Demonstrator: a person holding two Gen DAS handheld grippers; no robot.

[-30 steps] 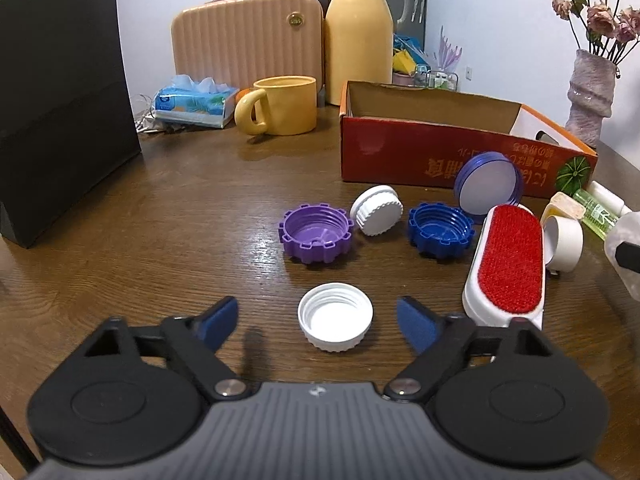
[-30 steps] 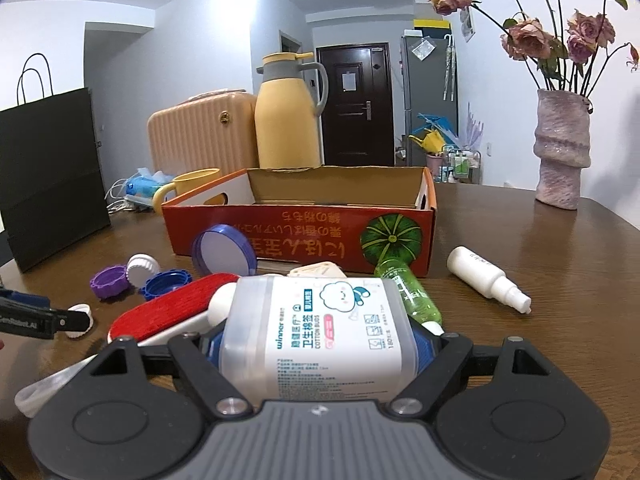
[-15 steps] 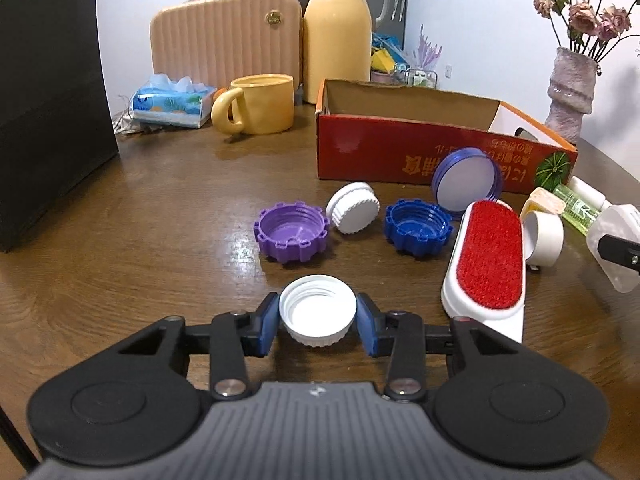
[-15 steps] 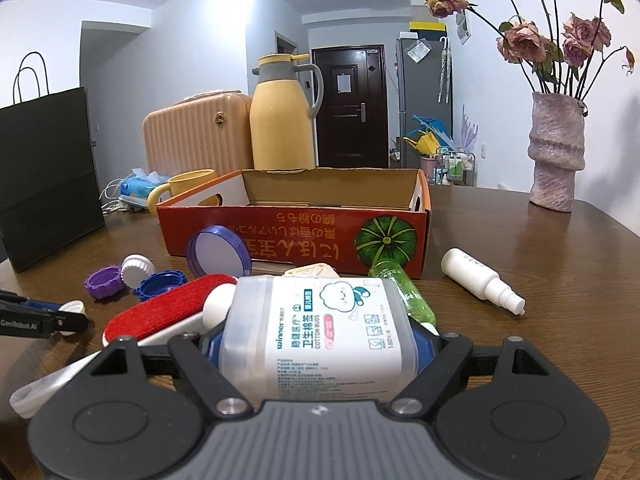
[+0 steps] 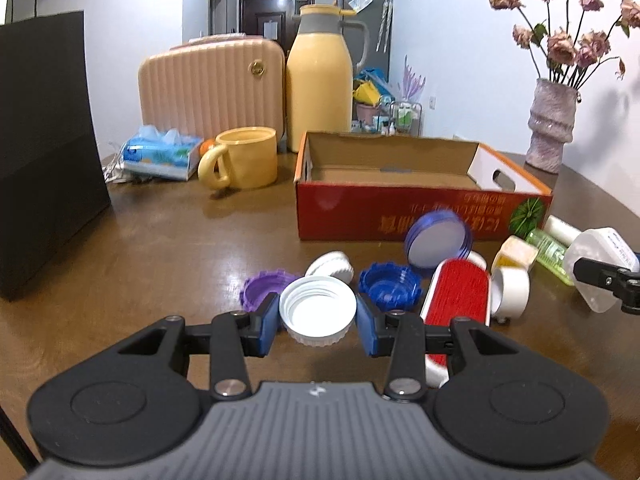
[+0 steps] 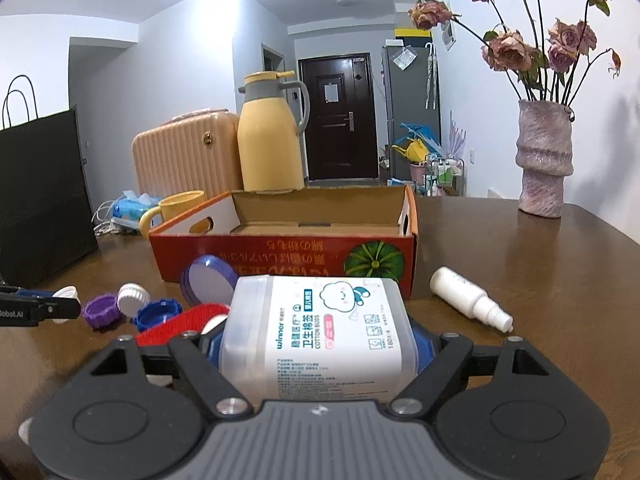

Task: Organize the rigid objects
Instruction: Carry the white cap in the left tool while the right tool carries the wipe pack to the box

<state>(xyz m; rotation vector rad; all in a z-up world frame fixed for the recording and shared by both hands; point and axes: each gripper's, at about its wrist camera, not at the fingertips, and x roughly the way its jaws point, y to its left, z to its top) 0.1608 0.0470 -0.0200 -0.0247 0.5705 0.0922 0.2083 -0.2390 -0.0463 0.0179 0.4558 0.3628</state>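
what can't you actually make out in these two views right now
- Left wrist view: the near end of the red lint brush is hidden behind the left gripper, shut on the white cap.
- Right wrist view: the pads of the right gripper are mostly covered by the cotton bud box it grips.
- Right wrist view: the fine print on that box is too small to read.
- Left wrist view: the red box lettering is blurred.

So the left hand-held gripper (image 5: 317, 318) went from wide open to clamped on the white cap (image 5: 317, 309), then lifted it off the tabletop (image 5: 160, 256). Cap now sits mid-frame, overlapping the purple cap (image 5: 260, 294).
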